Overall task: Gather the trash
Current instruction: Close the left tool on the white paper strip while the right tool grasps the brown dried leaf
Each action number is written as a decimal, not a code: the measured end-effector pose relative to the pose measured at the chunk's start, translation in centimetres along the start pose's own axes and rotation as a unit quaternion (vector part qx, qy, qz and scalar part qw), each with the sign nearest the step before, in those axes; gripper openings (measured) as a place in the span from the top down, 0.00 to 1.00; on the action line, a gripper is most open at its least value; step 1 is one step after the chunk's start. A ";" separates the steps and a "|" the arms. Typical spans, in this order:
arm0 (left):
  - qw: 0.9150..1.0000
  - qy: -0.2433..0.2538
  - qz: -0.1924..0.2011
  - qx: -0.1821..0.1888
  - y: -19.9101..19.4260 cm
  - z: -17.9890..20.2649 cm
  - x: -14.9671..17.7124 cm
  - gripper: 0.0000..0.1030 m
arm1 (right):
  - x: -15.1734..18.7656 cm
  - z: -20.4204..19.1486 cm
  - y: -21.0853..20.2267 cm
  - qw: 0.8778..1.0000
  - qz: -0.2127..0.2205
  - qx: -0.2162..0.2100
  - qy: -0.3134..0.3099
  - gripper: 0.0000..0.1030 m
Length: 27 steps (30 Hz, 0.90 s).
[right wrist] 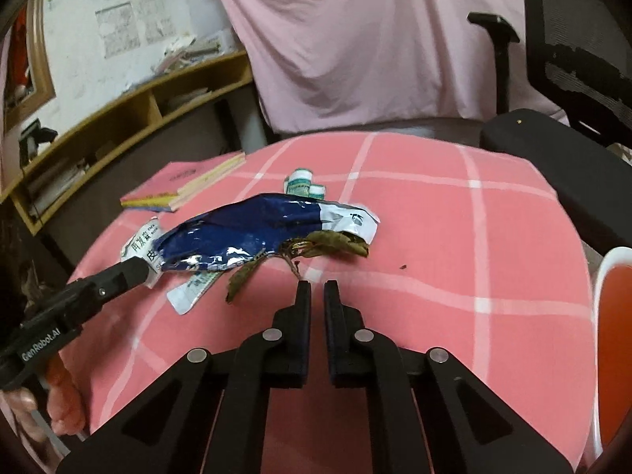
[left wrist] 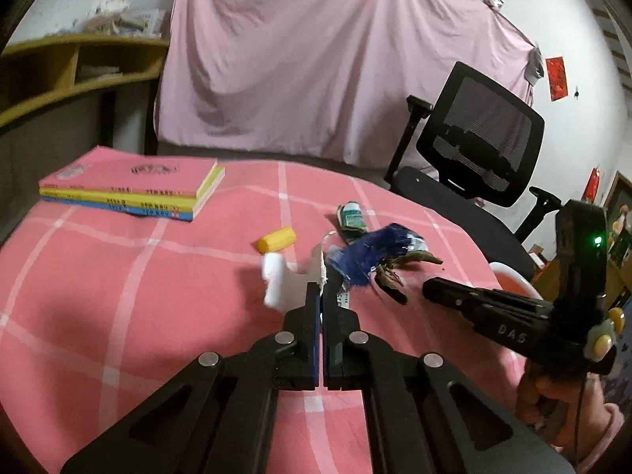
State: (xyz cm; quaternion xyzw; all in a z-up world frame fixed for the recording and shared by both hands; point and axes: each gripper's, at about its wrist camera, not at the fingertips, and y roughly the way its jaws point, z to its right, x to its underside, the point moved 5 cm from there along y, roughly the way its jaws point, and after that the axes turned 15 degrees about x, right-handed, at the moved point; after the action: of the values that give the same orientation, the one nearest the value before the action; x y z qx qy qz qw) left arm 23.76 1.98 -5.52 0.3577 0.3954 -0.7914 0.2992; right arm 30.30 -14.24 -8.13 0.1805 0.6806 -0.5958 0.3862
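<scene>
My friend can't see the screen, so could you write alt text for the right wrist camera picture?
A hand-held left claw pinches the end of a crumpled blue foil wrapper on a pink checked tablecloth, with withered leaves beside it. The right claw is shut on nothing in the foreground. Stacked books lie further back.
</scene>
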 end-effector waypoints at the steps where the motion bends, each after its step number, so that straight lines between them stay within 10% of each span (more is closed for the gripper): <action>1: 1.000 0.008 0.008 -0.002 -0.3 0.4 0.1 1.00 | 0.0 -0.2 -0.4 1.000 0.006 0.001 -0.002 0.95; 10: 0.998 -0.012 0.039 -0.036 -0.9 -0.4 0.4 1.00 | -0.2 -0.7 -0.4 1.000 0.013 -0.008 -0.009 0.93; 14: 0.997 -0.021 0.049 -0.048 -1.2 -1.5 -0.2 1.00 | -0.6 -0.5 0.6 1.000 -0.005 -0.018 0.011 0.57; 25: 0.997 -0.063 0.031 -0.041 -1.2 -3.5 -0.4 1.00 | -2.6 -3.6 4.0 0.999 -0.028 -0.010 -0.021 0.58; 27: 0.997 -0.066 0.026 -0.040 -1.1 -3.6 -0.3 1.00 | -2.5 -3.7 4.4 0.999 -0.032 -0.007 -0.029 0.74</action>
State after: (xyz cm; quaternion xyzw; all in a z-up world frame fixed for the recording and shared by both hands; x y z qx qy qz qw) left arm 24.31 5.59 -6.35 0.3023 0.3970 -0.7888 0.3590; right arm 33.81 -9.16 -9.24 0.1389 0.6788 -0.6078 0.3879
